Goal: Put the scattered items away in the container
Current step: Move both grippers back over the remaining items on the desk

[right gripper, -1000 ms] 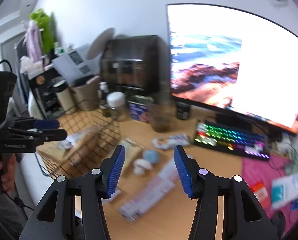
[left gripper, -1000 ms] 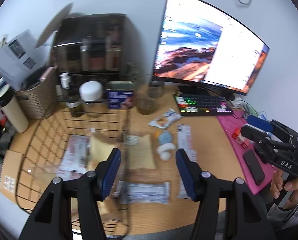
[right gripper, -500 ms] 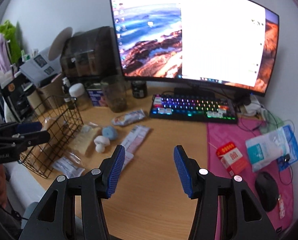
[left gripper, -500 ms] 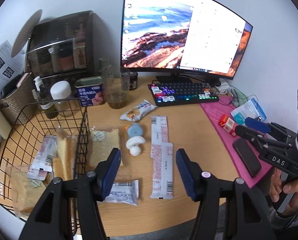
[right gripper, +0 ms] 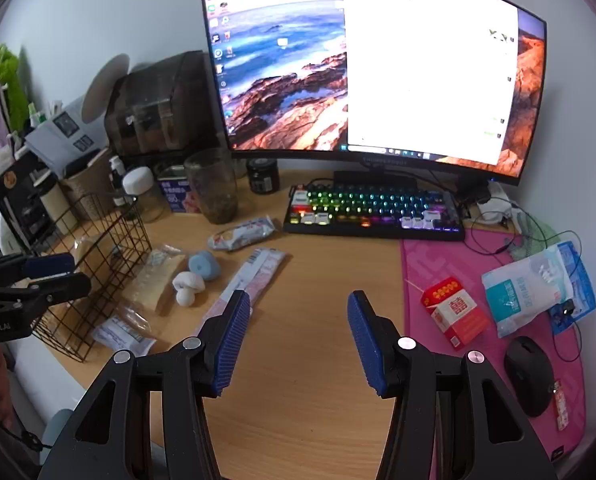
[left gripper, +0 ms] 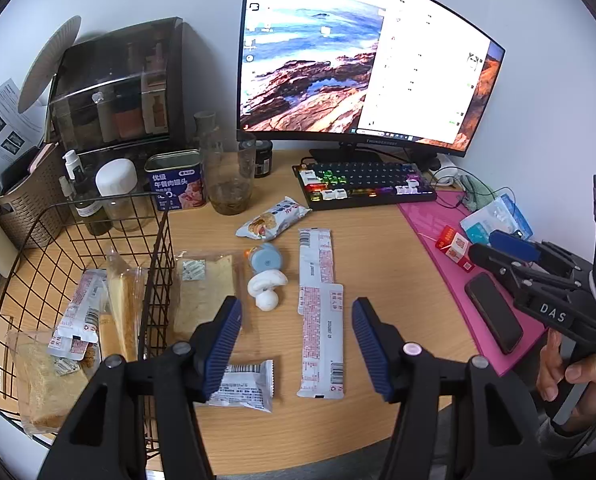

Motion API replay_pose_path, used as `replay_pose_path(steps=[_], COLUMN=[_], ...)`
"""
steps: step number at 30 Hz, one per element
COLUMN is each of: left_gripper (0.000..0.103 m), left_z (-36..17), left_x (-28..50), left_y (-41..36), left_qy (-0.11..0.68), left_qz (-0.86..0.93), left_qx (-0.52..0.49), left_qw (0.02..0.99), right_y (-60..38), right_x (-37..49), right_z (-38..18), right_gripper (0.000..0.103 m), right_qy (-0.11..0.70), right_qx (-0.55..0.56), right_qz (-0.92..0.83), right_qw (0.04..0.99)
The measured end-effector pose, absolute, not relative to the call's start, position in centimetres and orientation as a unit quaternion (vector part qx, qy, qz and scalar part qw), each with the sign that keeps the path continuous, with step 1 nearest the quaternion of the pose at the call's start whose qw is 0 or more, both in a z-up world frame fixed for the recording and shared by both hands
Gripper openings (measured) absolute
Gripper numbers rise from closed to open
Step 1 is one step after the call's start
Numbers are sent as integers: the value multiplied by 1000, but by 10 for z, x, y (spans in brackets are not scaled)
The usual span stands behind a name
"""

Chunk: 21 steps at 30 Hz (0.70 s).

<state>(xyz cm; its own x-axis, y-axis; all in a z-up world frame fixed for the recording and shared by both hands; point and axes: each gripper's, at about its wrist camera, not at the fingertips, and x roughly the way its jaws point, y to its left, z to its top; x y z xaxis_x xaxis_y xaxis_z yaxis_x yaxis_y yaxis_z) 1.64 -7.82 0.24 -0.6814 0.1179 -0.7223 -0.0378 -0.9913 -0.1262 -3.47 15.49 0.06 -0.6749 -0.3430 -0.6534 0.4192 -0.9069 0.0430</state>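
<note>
**Lining up the next packet for the wire basket**

The left gripper (left gripper: 296, 344) hangs over the desk's front edge, jaws apart and empty. The long white packet (left gripper: 322, 344) lies between its blue pads in view. The small white packet (left gripper: 244, 386) sits below the left pad. The right gripper (right gripper: 298, 344) is also apart, holding nothing, over bare wood. The wire basket (left gripper: 160, 264) stands at the desk's left end, already holding bread and sachets. The wrapped bread slice (left gripper: 204, 292) lies just beside its wall.

Probably best: lower the left gripper straight onto the long packet, pinch across its narrow width, lift clear of the basket's rim before crossing, and avoid nudging the mushroom toy (left gripper: 266, 286).
</note>
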Motion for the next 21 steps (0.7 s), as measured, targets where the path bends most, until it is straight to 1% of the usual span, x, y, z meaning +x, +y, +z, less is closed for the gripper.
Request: replay_pose_path(steps=[14,21], left_gripper=[64,66], left_z=[3,-21], left_x=[18,6], left_y=[-77,-74], left_qy=[-48,-46], left_qz=[916,899], left_qx=[-395,-432], left_qw=[46,56], right_y=[156,158], right_x=[-35,-37], right_z=[3,2], right_gripper=[52,52], right_qy=[55,53], right_qx=[340,343], right_qz=[-915,-915], right_qw=[208,204])
